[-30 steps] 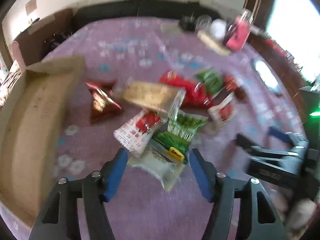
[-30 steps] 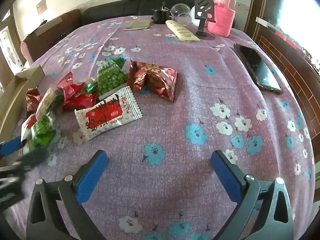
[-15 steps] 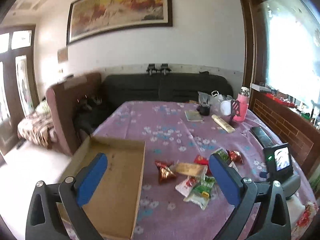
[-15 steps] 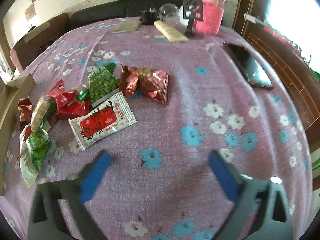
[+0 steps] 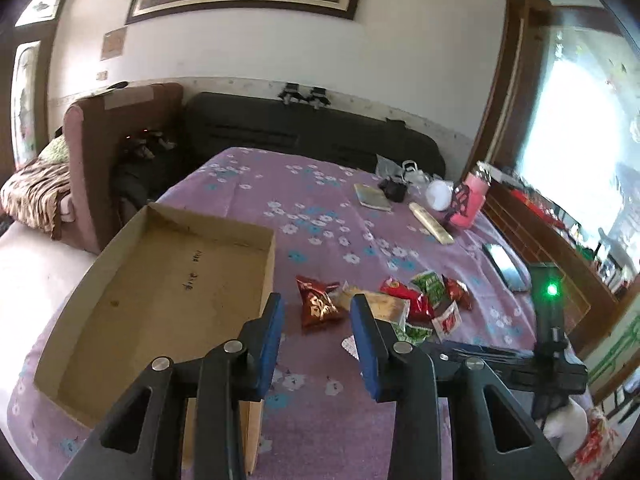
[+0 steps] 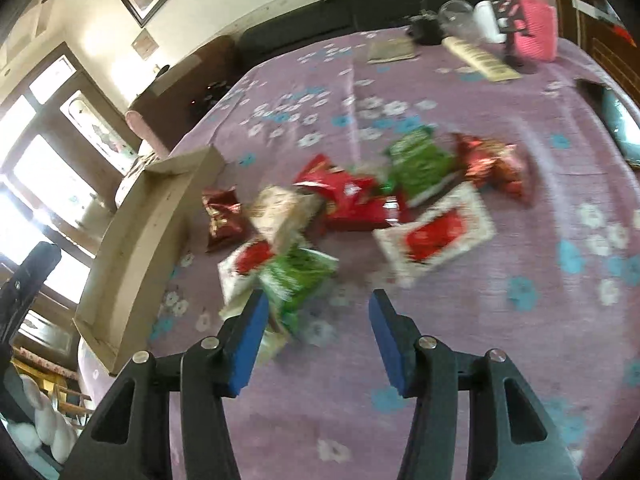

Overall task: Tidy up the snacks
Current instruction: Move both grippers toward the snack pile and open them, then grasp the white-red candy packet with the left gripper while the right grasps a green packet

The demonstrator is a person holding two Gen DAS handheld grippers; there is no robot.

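The left gripper hangs above the table, its blue-padded jaws having just been closing; they stand narrowly apart with nothing between them. At its 10 o'clock lies a shallow cardboard box, flat-bottomed and bare inside, on a purple cloth printed with white and blue flowers. The snacks sit in a loose heap at 1 o'clock, just beside the box: crinkled foil and plastic packets in red, green, dark red and white.

The right gripper has also just been closing, its jaws apart and empty. This view is motion-blurred, so packet detail is unclear; a green packet appears to lie just beyond the left pad, a white-and-red one at 1 o'clock. A pink bottle stands at the far edge.
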